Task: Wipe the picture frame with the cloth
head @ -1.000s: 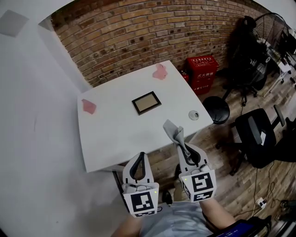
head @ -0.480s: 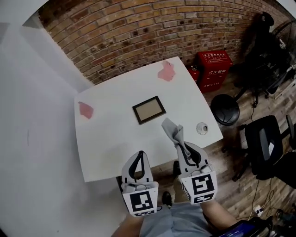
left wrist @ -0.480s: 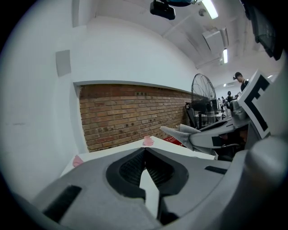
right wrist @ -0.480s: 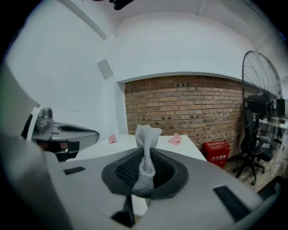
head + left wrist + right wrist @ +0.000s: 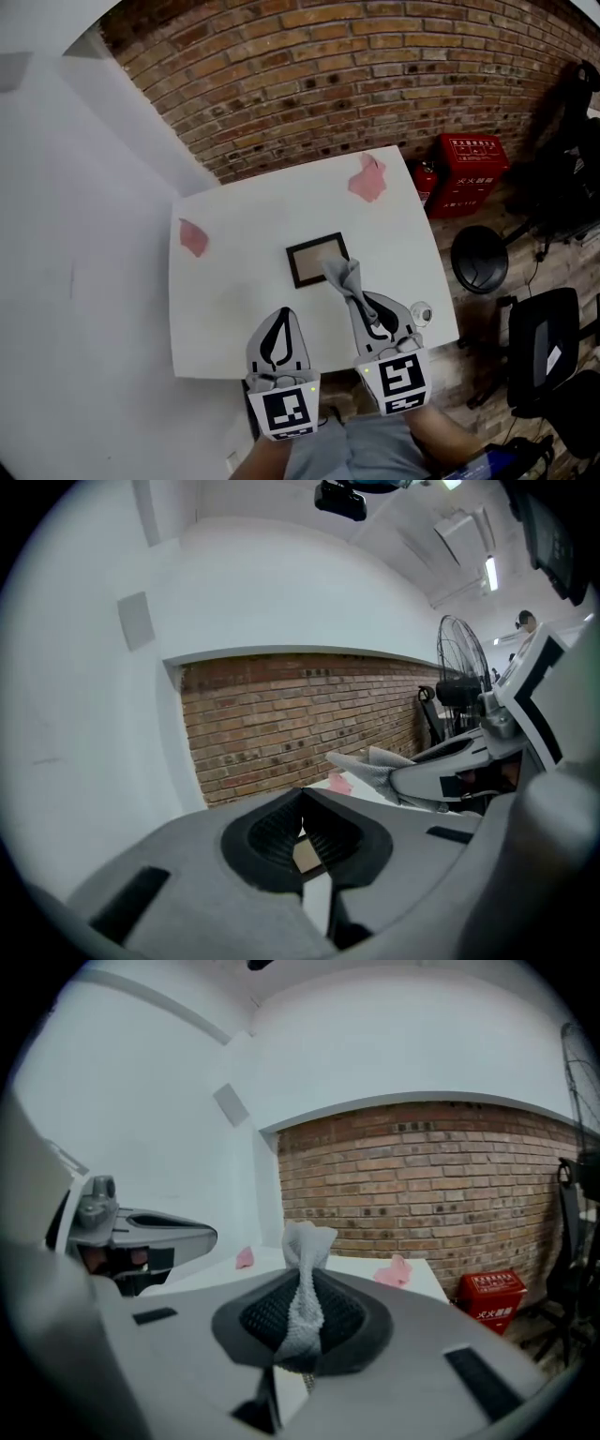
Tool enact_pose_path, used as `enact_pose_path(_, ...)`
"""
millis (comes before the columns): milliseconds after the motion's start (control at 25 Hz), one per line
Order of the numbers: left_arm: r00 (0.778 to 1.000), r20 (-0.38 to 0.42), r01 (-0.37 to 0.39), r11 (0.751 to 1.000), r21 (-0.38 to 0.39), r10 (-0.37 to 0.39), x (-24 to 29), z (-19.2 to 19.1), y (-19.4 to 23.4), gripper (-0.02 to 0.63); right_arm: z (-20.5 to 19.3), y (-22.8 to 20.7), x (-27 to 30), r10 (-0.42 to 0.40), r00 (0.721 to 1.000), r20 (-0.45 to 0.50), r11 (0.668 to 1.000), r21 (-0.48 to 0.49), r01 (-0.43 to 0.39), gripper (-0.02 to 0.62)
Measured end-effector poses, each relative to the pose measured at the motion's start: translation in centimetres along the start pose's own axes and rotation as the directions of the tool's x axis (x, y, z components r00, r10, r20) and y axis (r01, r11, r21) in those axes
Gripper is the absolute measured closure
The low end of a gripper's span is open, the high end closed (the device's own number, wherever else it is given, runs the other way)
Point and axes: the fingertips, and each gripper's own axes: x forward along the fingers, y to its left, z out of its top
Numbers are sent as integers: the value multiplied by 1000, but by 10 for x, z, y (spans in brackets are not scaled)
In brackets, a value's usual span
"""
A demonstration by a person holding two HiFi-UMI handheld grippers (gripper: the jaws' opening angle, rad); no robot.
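Status vs half a second ago: both grippers have moved in over the near edge of the white table [image 5: 225,300]; before, they hung short of it.

Right gripper [image 5: 364,306] is clamped on the grey cloth [image 5: 342,276]. The right gripper view shows the jaws pinched on the cloth [image 5: 305,1283], with its free end sticking up past the tips.

Left gripper [image 5: 281,317] has its jaws together with nothing in them. In the left gripper view the tips [image 5: 302,803] meet, and a bit of the frame [image 5: 307,855] shows through the gap below them.

Picture frame [image 5: 317,260] lies flat mid-table, dark border, tan centre. In the head view the cloth's free end now overlaps the frame's near right corner; earlier it sat clear of the frame, near the table edge. Can't tell if cloth touches frame.

Left gripper is just beside the right one, nearer the table edge and apart from the frame.

Other stuff on the table:
- pink scrap [image 5: 367,178] at the far right corner
- second pink scrap [image 5: 193,238] at the left edge
- small round object [image 5: 420,312] now just beside the right gripper in the head view; earlier it was apart from it

Brick wall [image 5: 356,75] is behind the table, red crate [image 5: 473,159] and black stool [image 5: 478,260] on the floor to the right.
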Motion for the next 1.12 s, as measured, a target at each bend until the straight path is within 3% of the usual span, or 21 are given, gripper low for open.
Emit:
enact_pose_path(280,995,31,-98,995,2,98,9,29,30,597,36,0,29,69,997,43,997,-43,-67,555)
enact_pose_path(560,991,13,-136,990,-23,136,17,23,67,597,52,17,61,100,994,44,993,-71,-97,555)
enact_pose_path(1120,993,-113,-57,988,-145,41,65,-53,107,597,-20,48,140,107,983,-147,991,-64,-117,555)
